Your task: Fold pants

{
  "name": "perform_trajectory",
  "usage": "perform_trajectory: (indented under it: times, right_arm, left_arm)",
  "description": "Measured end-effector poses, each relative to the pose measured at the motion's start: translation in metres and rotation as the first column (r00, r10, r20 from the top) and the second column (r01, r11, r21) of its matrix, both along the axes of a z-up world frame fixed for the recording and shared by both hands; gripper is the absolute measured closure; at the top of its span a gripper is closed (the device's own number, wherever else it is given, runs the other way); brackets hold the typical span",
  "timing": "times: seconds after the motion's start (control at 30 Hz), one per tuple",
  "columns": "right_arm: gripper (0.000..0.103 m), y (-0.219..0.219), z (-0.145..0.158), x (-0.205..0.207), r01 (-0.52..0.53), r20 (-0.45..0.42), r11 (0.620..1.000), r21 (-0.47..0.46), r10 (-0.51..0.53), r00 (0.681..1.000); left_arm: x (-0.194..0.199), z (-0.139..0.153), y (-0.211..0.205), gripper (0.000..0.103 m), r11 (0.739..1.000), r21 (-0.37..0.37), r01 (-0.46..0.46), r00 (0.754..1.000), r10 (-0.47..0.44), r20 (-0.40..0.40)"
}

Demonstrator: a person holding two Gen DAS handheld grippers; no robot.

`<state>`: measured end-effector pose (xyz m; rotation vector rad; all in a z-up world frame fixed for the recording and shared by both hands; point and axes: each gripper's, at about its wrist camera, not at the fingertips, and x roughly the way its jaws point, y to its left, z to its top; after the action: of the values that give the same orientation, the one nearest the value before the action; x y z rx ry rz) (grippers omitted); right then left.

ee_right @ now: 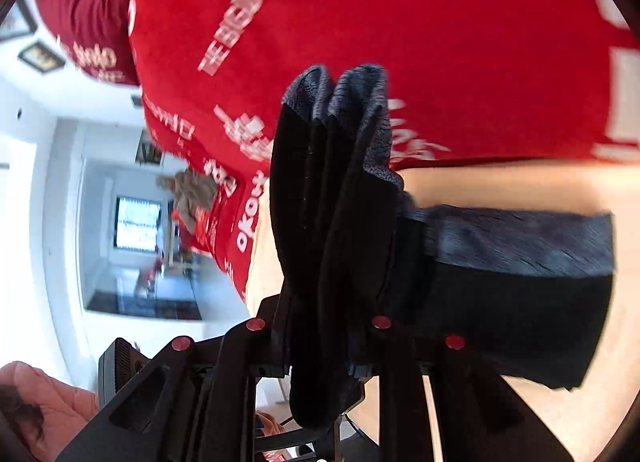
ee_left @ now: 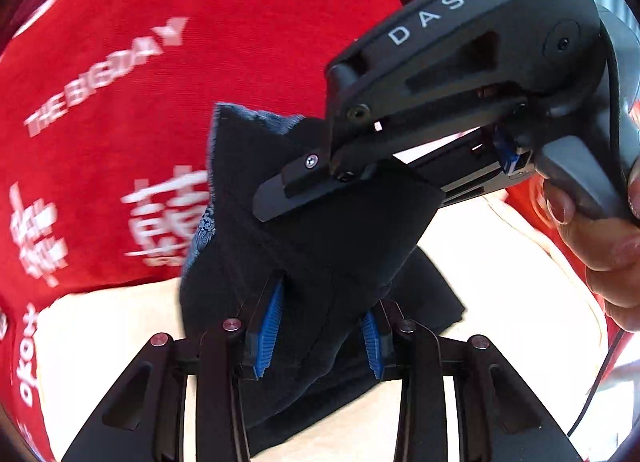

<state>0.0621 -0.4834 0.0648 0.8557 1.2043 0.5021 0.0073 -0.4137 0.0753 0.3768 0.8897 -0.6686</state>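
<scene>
The dark navy pants (ee_left: 320, 262) with a lighter blue-grey inner side hang bunched above a pale table (ee_left: 100, 326). My left gripper (ee_left: 320, 338) is shut on a thick fold of the pants, its blue pads (ee_left: 270, 326) pressing the cloth. My right gripper (ee_left: 296, 189) comes in from the upper right in the left wrist view and is shut on the pants' upper edge. In the right wrist view the pants (ee_right: 340, 221) fill the space between my right gripper's fingers (ee_right: 320, 342), and a further part (ee_right: 520, 282) trails right onto the table.
A person in a red shirt with white lettering (ee_left: 180, 61) stands close behind the table, filling the background in both views. A hand (ee_left: 600, 229) holds the right gripper's handle. The pale tabletop (ee_right: 520, 189) runs right. A room with a window (ee_right: 136, 229) lies at left.
</scene>
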Motion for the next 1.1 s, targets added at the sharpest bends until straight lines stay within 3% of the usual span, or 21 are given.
perform_trajectory:
  times: [0.17,0.33,0.4,0.57,0.63,0.67,0.73,0.8,1.0,1.1]
  right_arm:
    - [0.081,-0.057,-0.065,-0.038,0.111,-0.079,0.993,0.034,-0.108,0.991]
    - [0.081,-0.067,-0.130,-0.058,0.162,-0.141,0.985,0.061,-0.152,0.978]
    - [0.081,-0.068,-0.140,-0.065,0.175,-0.143,0.982,0.070,-0.164,0.976]
    - [0.081,-0.076,-0.150,-0.075,0.173,-0.157,0.985,0.022,-0.167,0.973]
    - [0.079,-0.075,-0.142,-0.078,0.156,-0.149,0.987,-0.033,-0.159,0.976]
    - [0.078,-0.073,-0.137,-0.078,0.137,-0.143,0.987,-0.078,-0.147,0.979]
    - [0.078,-0.065,-0.128,-0.074,0.108,-0.144,0.983,-0.146,-0.129,0.981]
    - [0.077,-0.069,-0.127,-0.078,0.101,-0.153,0.978,-0.181,-0.129,0.980]
    - [0.072,-0.072,-0.113,-0.090,0.108,-0.173,0.952,-0.287,-0.163,0.971]
    - [0.069,-0.073,-0.110,-0.100,0.116,-0.193,0.949,-0.293,-0.178,0.965]
  left_arm:
    - [-0.019,-0.054,-0.049,0.066,0.991,0.109,0.080,0.995,-0.073,-0.065]
    - [-0.026,-0.095,-0.061,0.066,0.977,0.189,0.099,0.988,-0.074,-0.135]
    - [-0.029,-0.102,-0.064,0.054,0.970,0.215,0.111,0.987,-0.082,-0.140]
    - [-0.031,-0.105,-0.062,0.052,0.965,0.213,0.151,0.977,-0.113,-0.182]
    - [-0.029,-0.099,-0.057,0.040,0.969,0.192,0.155,0.970,-0.112,-0.215]
    - [-0.027,-0.095,-0.053,0.028,0.974,0.169,0.150,0.966,-0.108,-0.234]
    - [-0.023,-0.083,-0.042,0.027,0.984,0.118,0.135,0.960,-0.100,-0.262]
    - [-0.023,-0.076,-0.036,0.027,0.985,0.124,0.124,0.963,-0.089,-0.255]
    - [-0.004,-0.064,0.004,0.027,0.991,0.136,-0.018,0.963,0.054,-0.265]
    - [0.011,-0.065,0.029,0.027,0.982,0.151,-0.110,0.958,0.145,-0.249]
